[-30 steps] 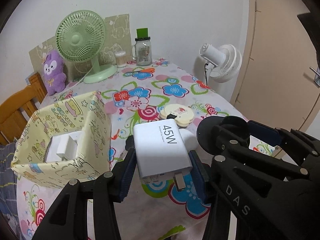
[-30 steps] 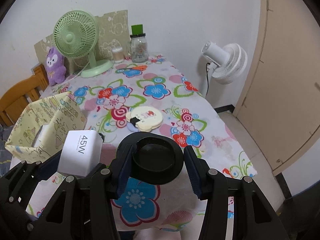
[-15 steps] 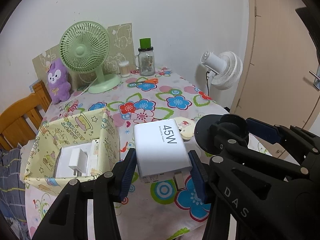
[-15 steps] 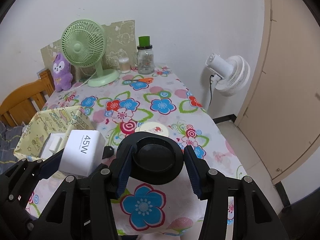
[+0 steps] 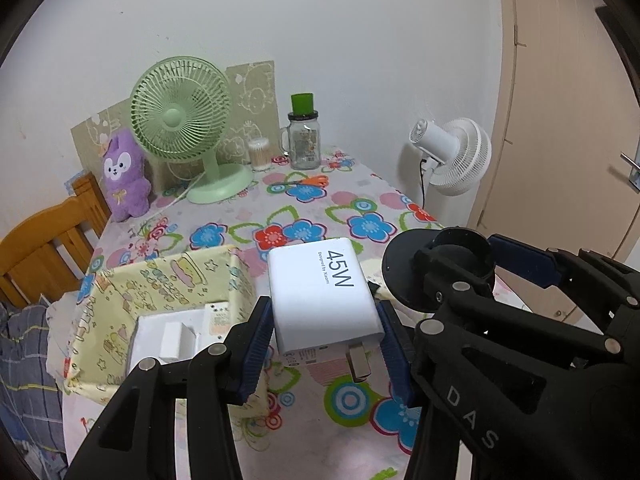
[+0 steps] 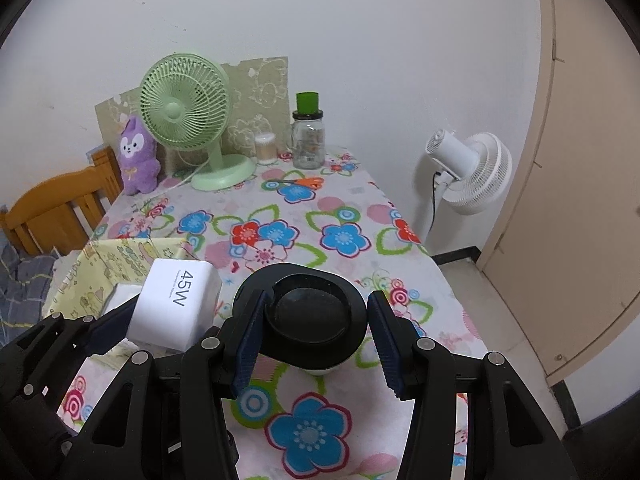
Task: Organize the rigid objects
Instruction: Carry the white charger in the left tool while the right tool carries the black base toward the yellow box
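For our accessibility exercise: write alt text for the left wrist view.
The left gripper clamps a white 45W charger above a flowered tablecloth, beside a yellow patterned box. At right, the right gripper holds a round black object.

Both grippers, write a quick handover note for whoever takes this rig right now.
Left gripper: shut on the white 45W charger, held above the table.
Right gripper: shut on a black round disc, also held above the table.
Yellow box sits at the table's left, beside the left gripper; a white item already lies inside.
Done: both things picked up.
Left: probably set the charger and the disc in the box, then release.
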